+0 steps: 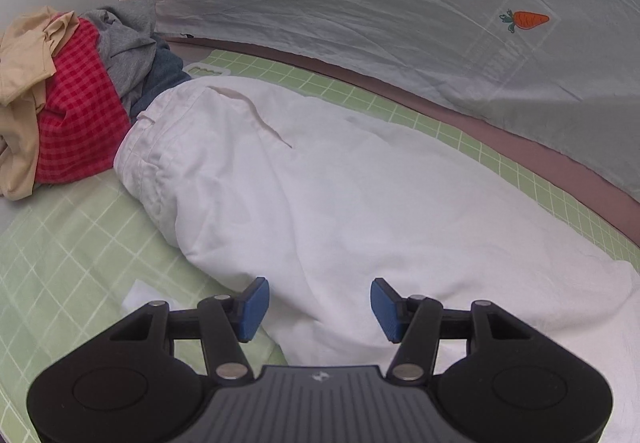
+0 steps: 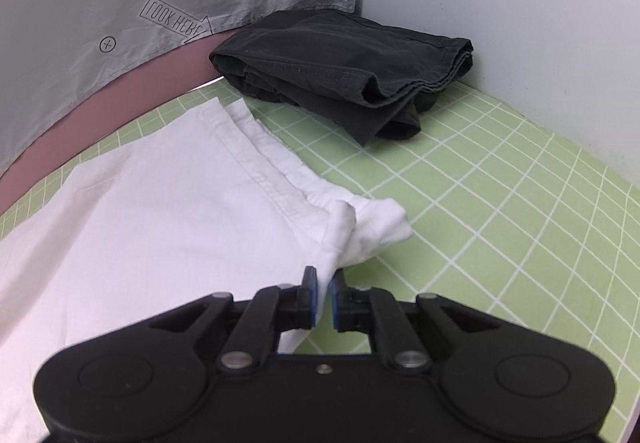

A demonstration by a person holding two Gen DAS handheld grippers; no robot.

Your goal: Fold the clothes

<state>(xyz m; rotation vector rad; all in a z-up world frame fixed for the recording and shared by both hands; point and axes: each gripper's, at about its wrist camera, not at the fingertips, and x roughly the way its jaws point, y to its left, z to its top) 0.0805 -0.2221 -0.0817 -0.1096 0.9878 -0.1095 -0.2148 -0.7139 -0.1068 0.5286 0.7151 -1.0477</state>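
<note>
Right gripper [image 2: 324, 297] pinching white trousers [image 2: 160, 211] hem, left gripper [image 1: 318, 309] wide, trousers flat

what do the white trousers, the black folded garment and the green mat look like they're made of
White trousers: matte woven cloth, likely cotton; soft creases, stitched hems. Black garment: heavier matte weave, perhaps faded cotton twill; visible seams. Green mat: smooth gridded sheet, probably a vinyl cutting mat; its material is uncertain.

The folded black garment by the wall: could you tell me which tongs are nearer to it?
Right. The right tongs pinch the white trousers with the black garment just ahead; the left tongs don't see it.
</note>
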